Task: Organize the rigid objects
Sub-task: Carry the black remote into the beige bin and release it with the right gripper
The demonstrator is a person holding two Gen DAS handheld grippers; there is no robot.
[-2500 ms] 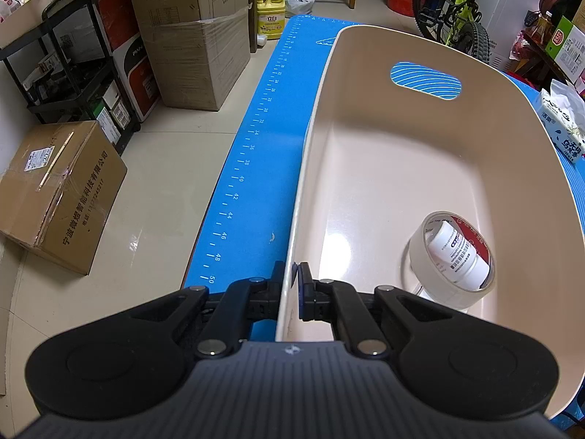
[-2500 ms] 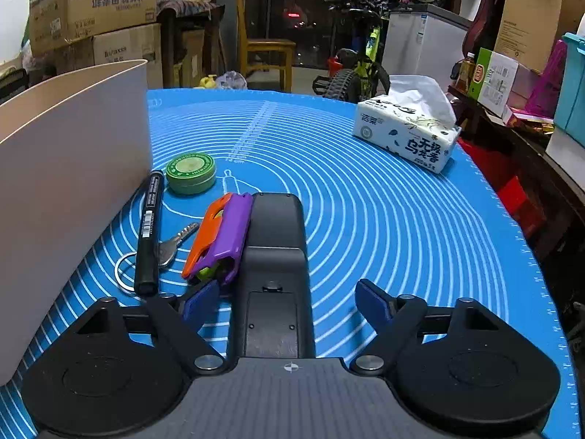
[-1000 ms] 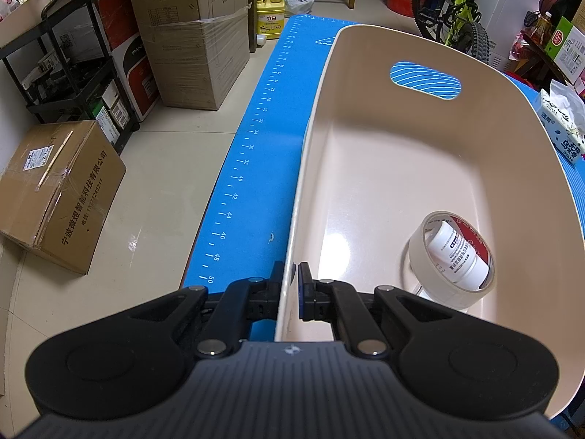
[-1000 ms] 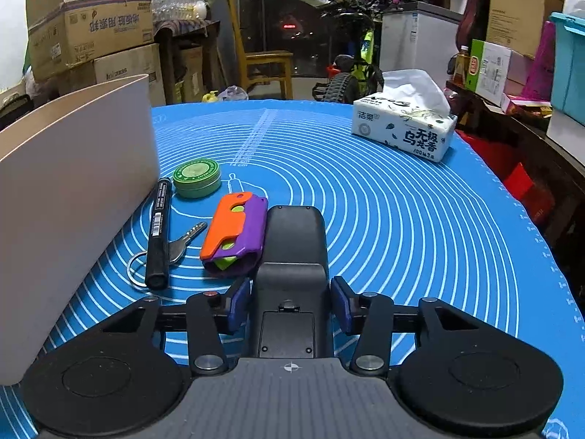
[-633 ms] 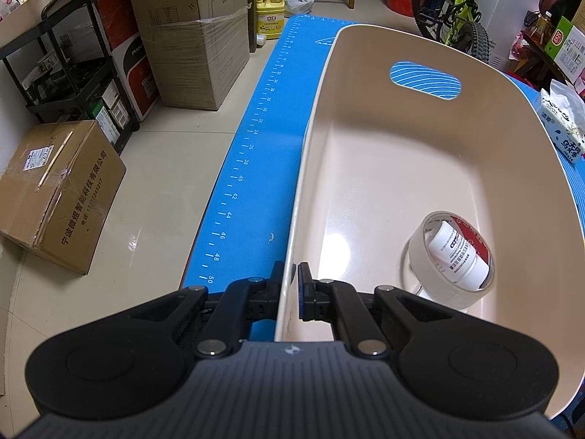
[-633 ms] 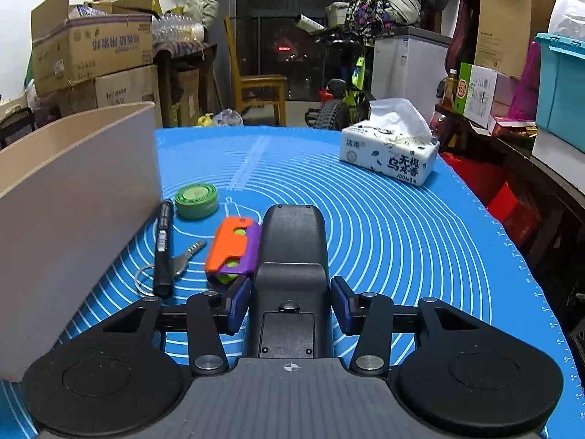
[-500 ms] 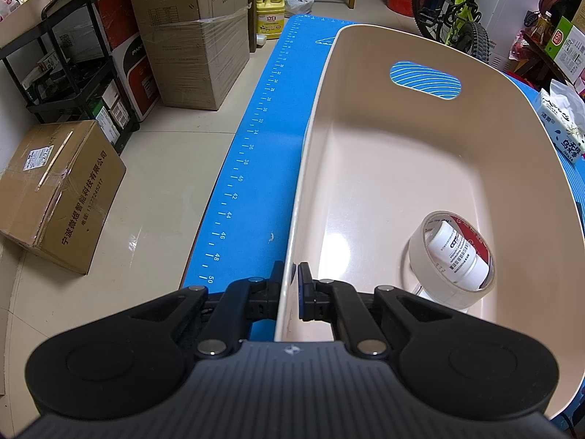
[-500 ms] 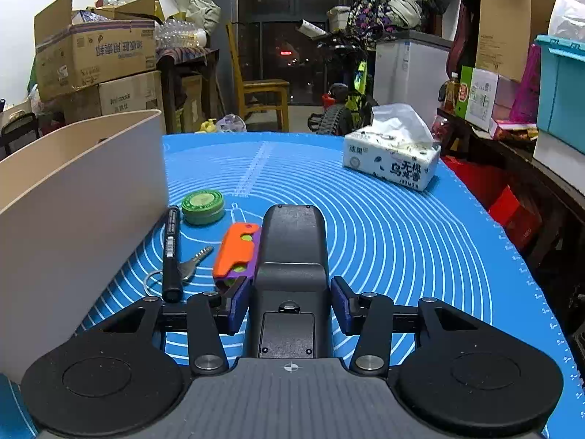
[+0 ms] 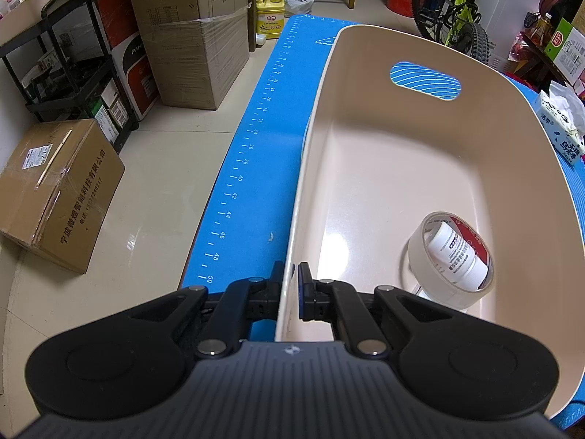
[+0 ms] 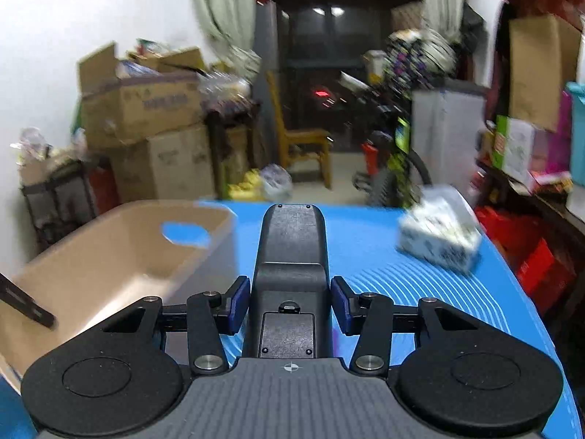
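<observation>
My left gripper (image 9: 290,285) is shut on the near left rim of the beige bin (image 9: 365,168). A clear tape roll (image 9: 451,259) with a white bottle (image 9: 457,252) inside it lies in the bin's near right part. My right gripper (image 10: 290,303) is shut on a black remote-like device (image 10: 290,252) and holds it raised above the blue mat (image 10: 420,292). In this blurred view the bin (image 10: 109,267) is to the left and below. The pen, key and small items are out of view.
A tissue pack (image 10: 438,230) lies on the mat at the right, and also shows in the left wrist view (image 9: 565,131). Cardboard boxes (image 9: 55,190), a shelf and a bicycle (image 9: 457,18) stand on the floor around the table.
My right gripper closed on the black device, then lifted it high off the mat and swung toward the bin. The left gripper and the bin have not moved.
</observation>
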